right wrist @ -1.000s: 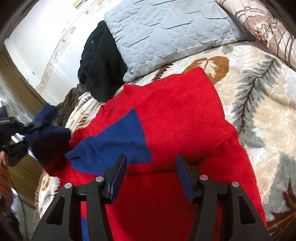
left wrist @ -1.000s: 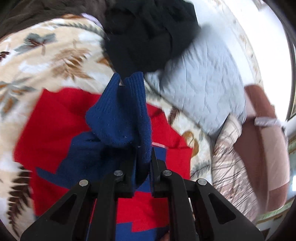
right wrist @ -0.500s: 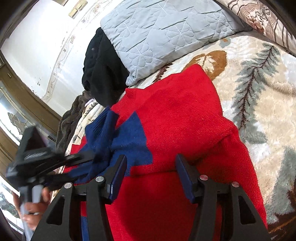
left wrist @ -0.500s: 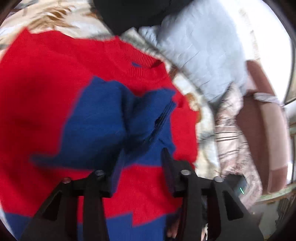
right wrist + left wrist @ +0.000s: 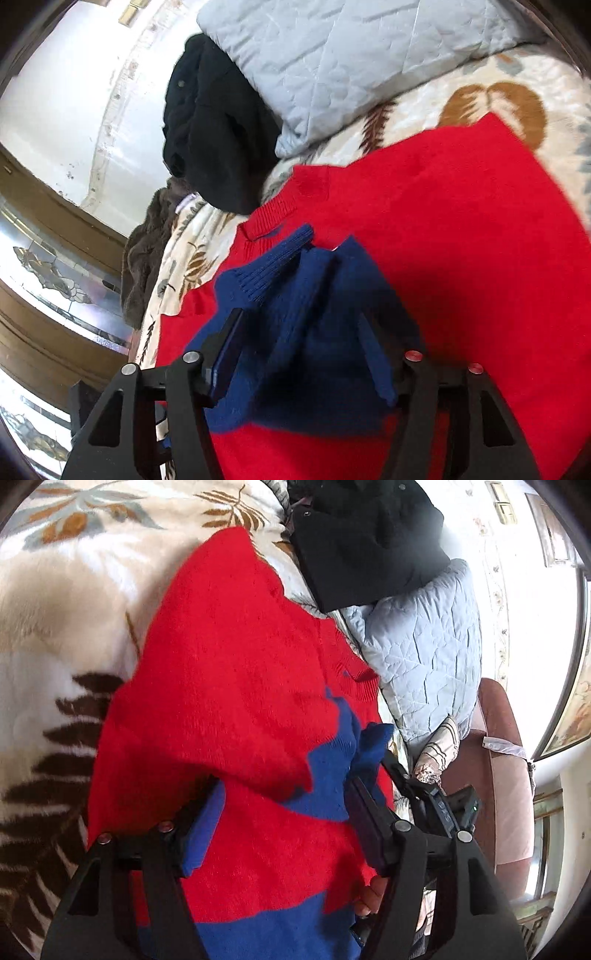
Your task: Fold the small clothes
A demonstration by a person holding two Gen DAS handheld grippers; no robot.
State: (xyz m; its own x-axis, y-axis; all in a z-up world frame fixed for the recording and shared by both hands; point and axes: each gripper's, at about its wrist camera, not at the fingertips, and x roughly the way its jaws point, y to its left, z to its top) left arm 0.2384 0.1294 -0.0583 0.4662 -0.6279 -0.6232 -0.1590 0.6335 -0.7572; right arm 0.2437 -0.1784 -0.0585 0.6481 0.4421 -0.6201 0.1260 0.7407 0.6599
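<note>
Your L gripper (image 5: 284,823) is spread wide w/ nothing pinched, hovering over the red-and-blue sweater (image 5: 236,686), which lies flat on the leaf-print blanket (image 5: 62,602). Your R gripper (image 5: 299,343) is also wide open, its fingers either side of the blue sleeve (image 5: 306,314) bunched on the sweater's chest just below the collar; can't tell if they touch it. Black garment (image 5: 214,147) & quilted grey pillow (image 5: 332,55) sit past the collar.
</note>
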